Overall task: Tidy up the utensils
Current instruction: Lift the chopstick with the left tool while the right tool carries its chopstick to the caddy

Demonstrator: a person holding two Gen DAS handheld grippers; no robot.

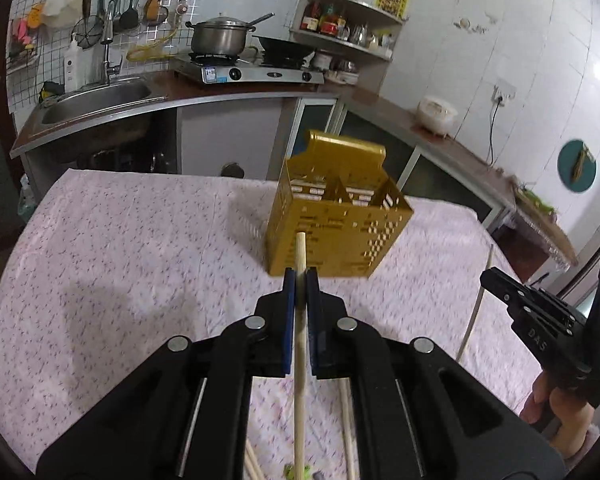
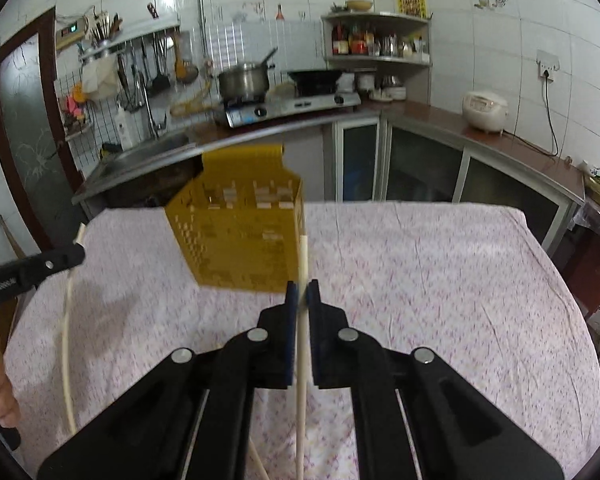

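Gripping one chopstick [image 1: 299,344] each [image 2: 302,344], left gripper [image 1: 300,276] and right gripper [image 2: 302,290] are clamped nearly closed

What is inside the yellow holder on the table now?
The yellow holder looks empty: only a divider and its slotted walls show, and no utensils stick out above the rim. Its bottom is hidden by the front wall, so anything short lying there cannot be seen.

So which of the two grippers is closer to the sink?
Left. The left gripper is over the sink-side half of the table, with the sink ahead to its left; the right gripper is further right, farther away. Each grips a chopstick.
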